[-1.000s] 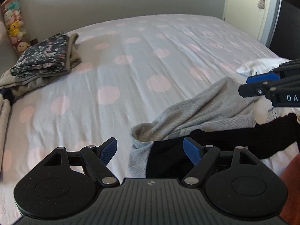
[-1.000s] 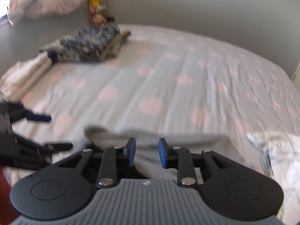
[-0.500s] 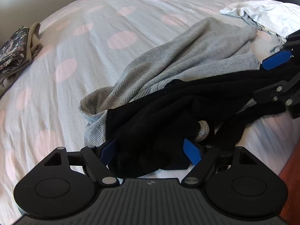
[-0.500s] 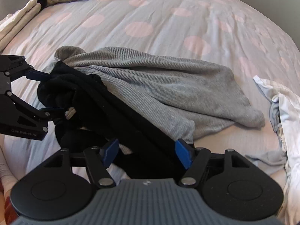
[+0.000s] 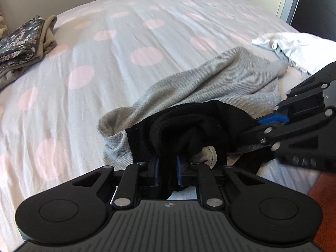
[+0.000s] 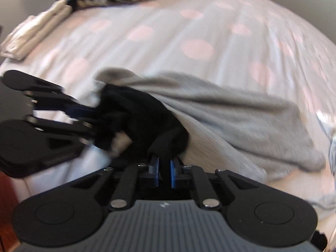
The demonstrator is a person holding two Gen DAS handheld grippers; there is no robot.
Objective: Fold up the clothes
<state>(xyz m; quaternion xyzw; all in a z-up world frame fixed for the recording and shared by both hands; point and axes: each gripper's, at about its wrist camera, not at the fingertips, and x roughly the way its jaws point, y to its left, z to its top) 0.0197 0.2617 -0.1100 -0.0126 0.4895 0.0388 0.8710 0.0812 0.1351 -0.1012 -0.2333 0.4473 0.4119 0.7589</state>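
Currently, a crumpled black knit garment (image 5: 189, 126) is pinched by both pairs of tongs, bunched just ahead of them near the close edge of the bed with its pale sheet of pink dots (image 5: 126, 42). The left tongs (image 5: 167, 173) are pressed together on a fold of the black cloth at its near end, and the right tongs (image 6: 164, 173) are likewise clamped on a black fold, seen in their own view as a dark strip between the blue pads. Beyond the tongs, partly under the black piece, a rumpled grey ribbed knit top (image 5: 220, 84) is spread across the bed; to the far right of the left tongs a white crumpled cloth (image 5: 294, 46) is heaped, and far off to the left a folded stack of floral and beige clothes (image 5: 23, 40) is laid. The black garment is judged to be light, soft and limp, so no shape will be kept unless it is lifted and shaken out. It appears twisted on itself, with a pale inner patch showing, so hems or corners cannot yet be told. A better hold would probably be taken at two opposite corners or at the shoulder seams, well apart, so that the cloth hangs flat; the grey top may be dragged along if the two are tangled.
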